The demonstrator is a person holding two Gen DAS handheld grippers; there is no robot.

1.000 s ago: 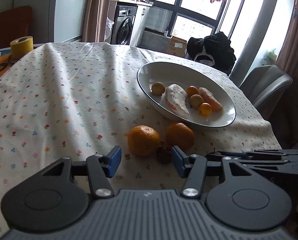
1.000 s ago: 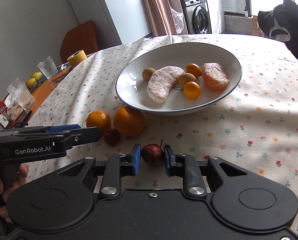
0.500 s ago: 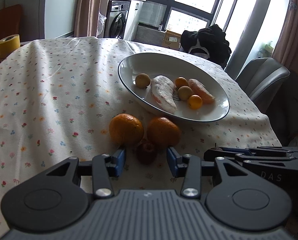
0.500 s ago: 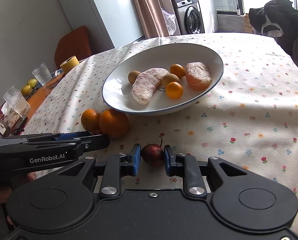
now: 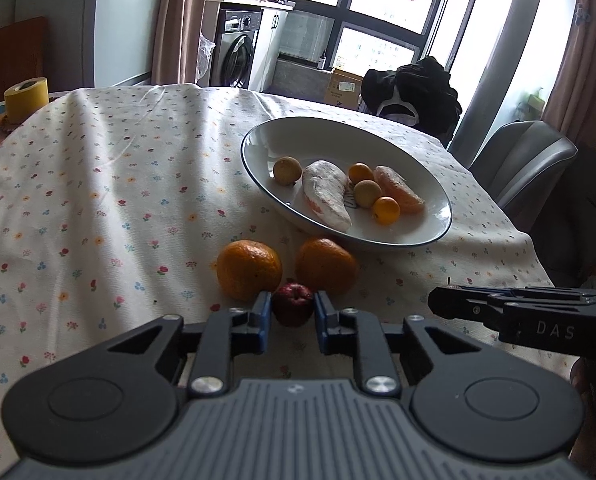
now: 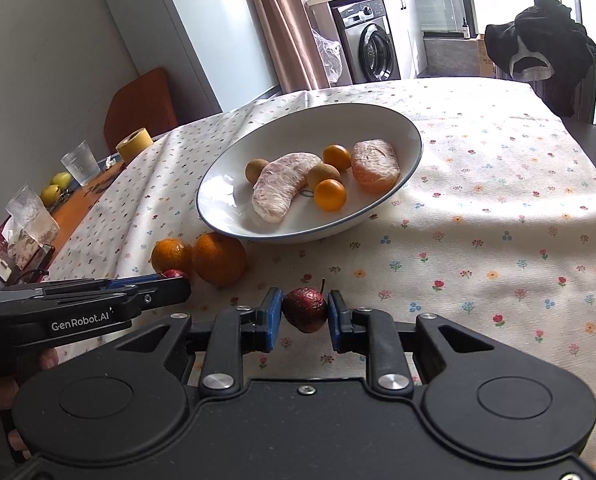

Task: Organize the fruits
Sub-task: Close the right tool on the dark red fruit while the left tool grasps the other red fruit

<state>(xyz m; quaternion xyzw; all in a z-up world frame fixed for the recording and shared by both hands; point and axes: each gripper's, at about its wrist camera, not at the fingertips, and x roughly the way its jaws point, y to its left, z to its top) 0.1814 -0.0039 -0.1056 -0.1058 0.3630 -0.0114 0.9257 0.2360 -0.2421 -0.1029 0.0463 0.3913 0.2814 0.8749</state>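
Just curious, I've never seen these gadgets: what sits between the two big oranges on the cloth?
A small dark red fruit lies in the gap in front of the two oranges, flanked by the left hand-held gripper fingers. The left wrist view shows it best.

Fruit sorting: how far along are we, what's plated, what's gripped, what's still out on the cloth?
Done: six pieces lie in the white plate. In hand: the right gripper is clamped on a dark red fruit; the left gripper brackets a second red fruit, contact unclear. Left: two oranges on the tablecloth beside the plate.
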